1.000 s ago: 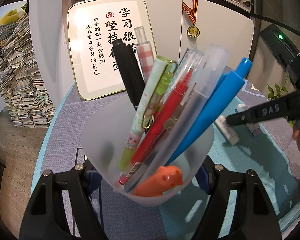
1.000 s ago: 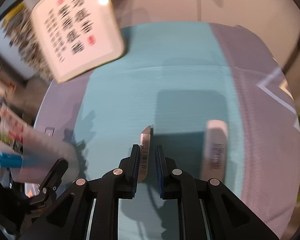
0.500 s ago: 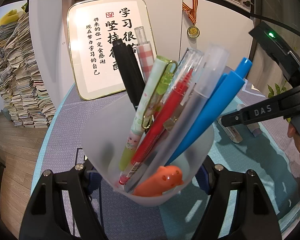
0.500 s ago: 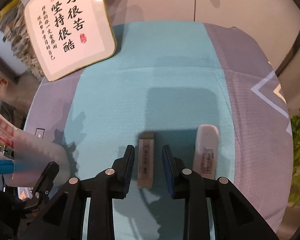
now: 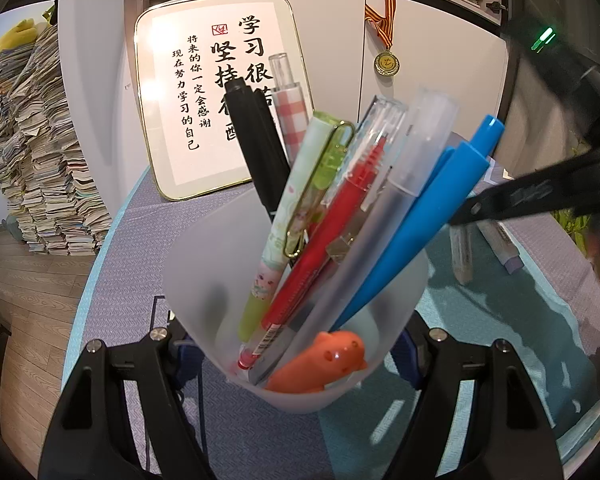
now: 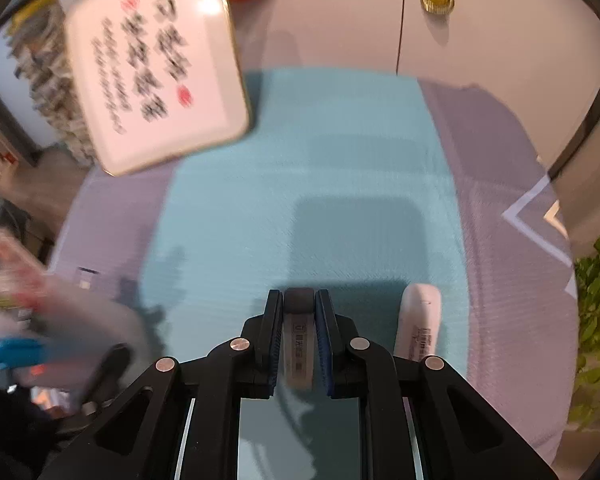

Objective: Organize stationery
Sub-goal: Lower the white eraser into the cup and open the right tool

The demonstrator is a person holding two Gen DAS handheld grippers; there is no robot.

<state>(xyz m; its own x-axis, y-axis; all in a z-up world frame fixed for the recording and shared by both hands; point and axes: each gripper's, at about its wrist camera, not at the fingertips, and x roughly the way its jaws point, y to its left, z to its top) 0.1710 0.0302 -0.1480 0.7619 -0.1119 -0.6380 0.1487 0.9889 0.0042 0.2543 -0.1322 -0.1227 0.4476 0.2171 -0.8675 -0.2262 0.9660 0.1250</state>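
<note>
My left gripper (image 5: 296, 356) is shut on a frosted plastic pen cup (image 5: 204, 280) that holds several pens and an orange bear-shaped eraser (image 5: 320, 364). My right gripper (image 6: 298, 320) is closed around a grey eraser in a paper sleeve (image 6: 299, 340) on the teal mat (image 6: 300, 160). A white eraser (image 6: 418, 324) lies just right of it. In the left wrist view the right gripper (image 5: 540, 192) is a dark blur at the right, over both erasers (image 5: 460, 248).
A framed calligraphy board (image 5: 216, 92) leans on the white cabinet at the back. A medal (image 5: 386, 62) hangs on the cabinet door. Stacked books (image 5: 40, 152) stand at the left. A green plant (image 6: 596, 300) is at the right edge.
The right gripper set the grey eraser flat on the mat, opened, and has now closed on it again in a flat-lying grip. The left gripper and cup have not moved.
</note>
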